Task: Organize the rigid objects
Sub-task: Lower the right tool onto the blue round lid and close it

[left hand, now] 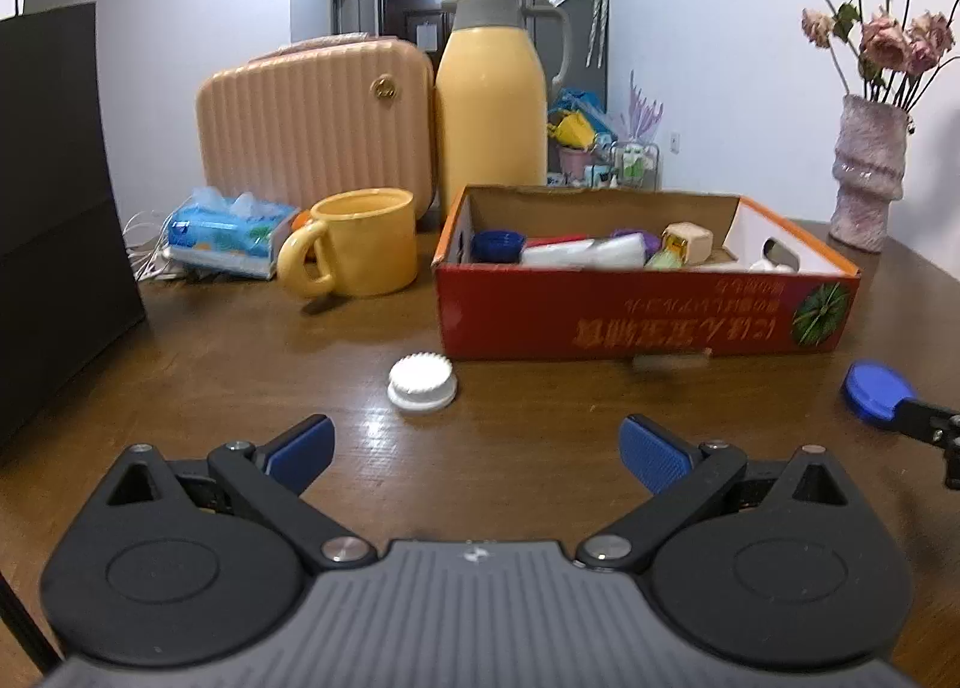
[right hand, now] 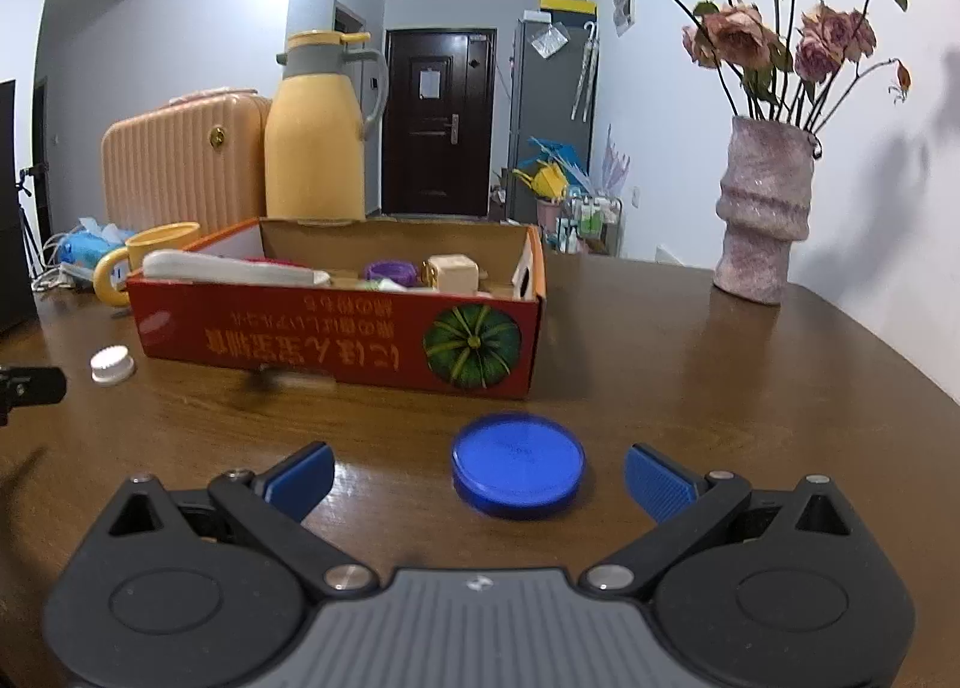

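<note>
From the left wrist, the left gripper (left hand: 477,451) hangs low over the wooden table (left hand: 540,448), jaws spread wide and empty. The white cap (left hand: 421,383) sits just ahead of them, a touch left of centre, apart from both fingers, with the red cardboard box (left hand: 645,316) behind it already holding several small items. This looks like the approach step: the next move calls for easing forward and slightly left so the cap sits between the pads, then closing. Over to the right wrist: the right gripper (right hand: 479,475) is also spread and holding nothing, and the blue lid (right hand: 518,466) lies flat on the table between the fingers, nearer the right one. Whether it is deep enough for a grip is hard to judge through this lens.
</note>
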The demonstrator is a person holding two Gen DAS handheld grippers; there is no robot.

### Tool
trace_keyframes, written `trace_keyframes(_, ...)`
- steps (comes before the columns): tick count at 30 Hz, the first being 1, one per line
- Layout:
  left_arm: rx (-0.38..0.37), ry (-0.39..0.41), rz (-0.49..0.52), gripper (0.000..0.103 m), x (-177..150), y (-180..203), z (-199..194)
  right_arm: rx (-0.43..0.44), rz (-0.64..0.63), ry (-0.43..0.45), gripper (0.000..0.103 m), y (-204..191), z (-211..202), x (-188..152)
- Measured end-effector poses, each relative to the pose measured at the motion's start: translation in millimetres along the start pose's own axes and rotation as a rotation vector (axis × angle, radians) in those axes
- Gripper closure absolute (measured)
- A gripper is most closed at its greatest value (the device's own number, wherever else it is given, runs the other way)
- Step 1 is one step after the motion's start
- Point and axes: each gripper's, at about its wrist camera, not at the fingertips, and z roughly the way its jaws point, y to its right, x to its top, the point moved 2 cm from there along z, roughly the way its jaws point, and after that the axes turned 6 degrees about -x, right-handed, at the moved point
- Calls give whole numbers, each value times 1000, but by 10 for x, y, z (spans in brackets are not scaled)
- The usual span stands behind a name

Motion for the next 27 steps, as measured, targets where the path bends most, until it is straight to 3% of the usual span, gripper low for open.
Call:
trace_keyframes(14, 24, -22, -38, 0, -37, -136, 22, -16, -23, -105, 0, 75, 351, 11)
trace_keyframes(27, 23, -49, -60, 0, -44, -176, 88, -27, 12, -153, 11, 132, 717, 117)
